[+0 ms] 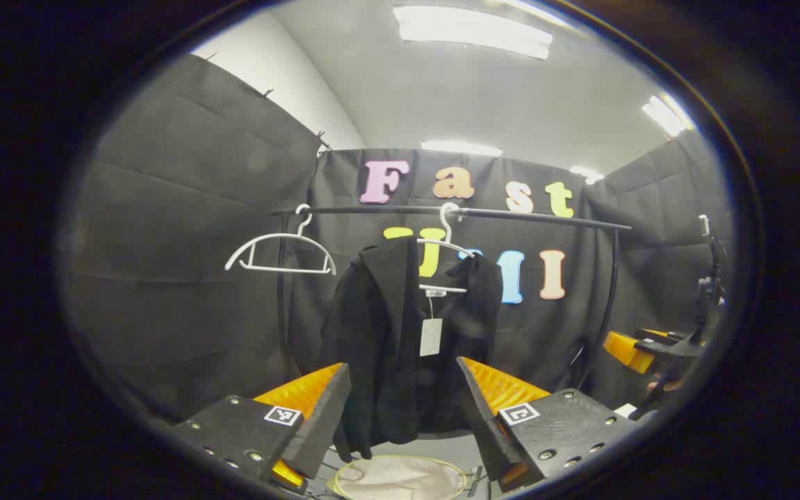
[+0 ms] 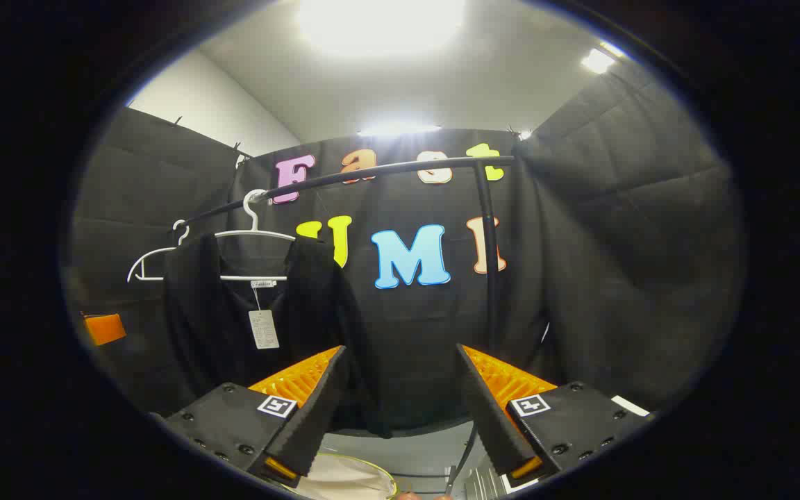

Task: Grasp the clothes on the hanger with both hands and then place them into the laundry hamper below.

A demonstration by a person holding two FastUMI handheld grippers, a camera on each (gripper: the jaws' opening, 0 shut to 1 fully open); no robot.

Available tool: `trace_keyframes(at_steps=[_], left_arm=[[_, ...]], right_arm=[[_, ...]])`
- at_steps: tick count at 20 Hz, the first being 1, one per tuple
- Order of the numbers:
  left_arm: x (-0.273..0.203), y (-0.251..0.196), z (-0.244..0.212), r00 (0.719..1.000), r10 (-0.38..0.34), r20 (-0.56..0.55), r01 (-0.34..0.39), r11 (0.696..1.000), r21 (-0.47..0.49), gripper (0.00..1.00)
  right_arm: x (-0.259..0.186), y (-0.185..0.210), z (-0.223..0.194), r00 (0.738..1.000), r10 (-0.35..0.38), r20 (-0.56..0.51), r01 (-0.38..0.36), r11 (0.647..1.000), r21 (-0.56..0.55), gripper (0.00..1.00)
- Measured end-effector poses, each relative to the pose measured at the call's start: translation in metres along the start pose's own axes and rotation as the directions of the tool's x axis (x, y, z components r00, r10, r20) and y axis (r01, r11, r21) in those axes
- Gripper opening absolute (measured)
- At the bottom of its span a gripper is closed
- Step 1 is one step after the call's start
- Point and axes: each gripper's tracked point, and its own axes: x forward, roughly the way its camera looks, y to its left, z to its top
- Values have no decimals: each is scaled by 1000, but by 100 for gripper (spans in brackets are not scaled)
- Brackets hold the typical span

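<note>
Your left gripper (image 1: 400, 410) and right gripper (image 2: 400, 410) hold their jaws spread. The jacket (image 1: 400, 333), frame center, looks soft, light: pinch each shoulder by the hanger (image 1: 445, 243).

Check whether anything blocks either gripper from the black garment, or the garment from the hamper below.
Nothing visible does. The left gripper and right gripper, both open, face the black garment across open space; the hamper sits unobstructed beneath it.

No legible text: print on the black garment's hang tag (image 1: 430, 337) too small.
</note>
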Motion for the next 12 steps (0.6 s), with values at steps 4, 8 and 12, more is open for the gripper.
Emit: trace_keyframes(at_steps=[4,8,12], left_arm=[[0,1,1,1000,-8,3,8,1000,25,88],[5,2,-5,1000,-22,-8,23,998,50,87],[10,-1,-6,999,-34,-12,34,999,31,88]], right_arm=[[1,3,-3,1000,-6,-3,6,1000,8,96],[0,7,-8,1000,-7,-7,7,1000,10,92],[-3,3,-10,1000,-17,-11,17,1000,2,96]])
